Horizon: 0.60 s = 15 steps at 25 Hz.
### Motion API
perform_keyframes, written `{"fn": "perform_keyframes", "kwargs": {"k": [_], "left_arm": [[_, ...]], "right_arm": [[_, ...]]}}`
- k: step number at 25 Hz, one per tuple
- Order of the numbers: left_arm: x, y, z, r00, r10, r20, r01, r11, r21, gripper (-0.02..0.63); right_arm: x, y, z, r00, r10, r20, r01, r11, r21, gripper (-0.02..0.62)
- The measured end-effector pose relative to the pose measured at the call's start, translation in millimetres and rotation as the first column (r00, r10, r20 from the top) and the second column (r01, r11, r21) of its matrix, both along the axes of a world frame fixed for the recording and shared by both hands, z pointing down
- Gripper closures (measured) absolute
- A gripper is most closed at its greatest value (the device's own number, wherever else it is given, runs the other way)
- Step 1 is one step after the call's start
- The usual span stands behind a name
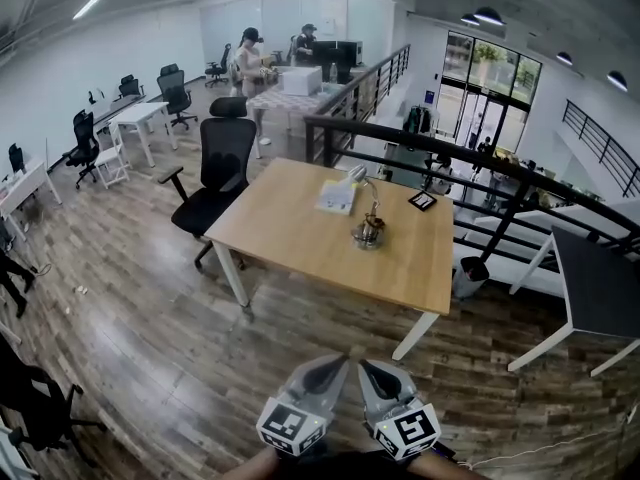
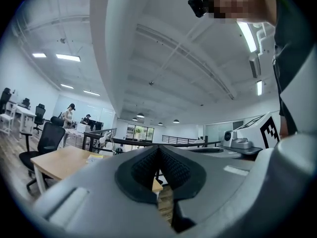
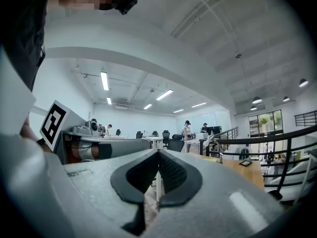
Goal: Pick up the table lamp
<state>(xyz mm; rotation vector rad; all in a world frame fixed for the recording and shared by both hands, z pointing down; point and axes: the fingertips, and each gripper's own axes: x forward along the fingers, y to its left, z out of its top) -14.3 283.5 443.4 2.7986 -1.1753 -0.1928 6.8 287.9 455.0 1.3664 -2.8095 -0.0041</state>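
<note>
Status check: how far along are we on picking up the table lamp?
Done: nothing yet; the table lamp stands untouched on the wooden table, next to a pale booklet. In hand: nothing; the left gripper and right gripper are both shut and empty, side by side, with floor between them and the table. Left: close in on the table, open a gripper, grip the lamp and lift it.

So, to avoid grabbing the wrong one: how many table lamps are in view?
1. The table lamp stands near the middle of the wooden table, beside a pale booklet. Distant desks are too small to rule out others.
</note>
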Motion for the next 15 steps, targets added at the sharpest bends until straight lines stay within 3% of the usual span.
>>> {"fn": "perform_keyframes", "kwargs": {"k": [6, 15], "left_arm": [[-25.0, -27.1, 9.3, 1.0, 0.008, -0.012, -0.009, 0.999, -0.032, 0.604], [-30.7, -79.6, 14.4, 1.0, -0.01, 0.008, 0.011, 0.999, -0.047, 0.604]], "right_arm": [[-22.4, -27.7, 6.9, 1.0, 0.007, 0.001, -0.007, 1.0, -0.024, 0.592], [-26.7, -81.3, 8.5, 1.0, -0.011, 0.027, 0.012, 0.999, -0.033, 0.592]]}}
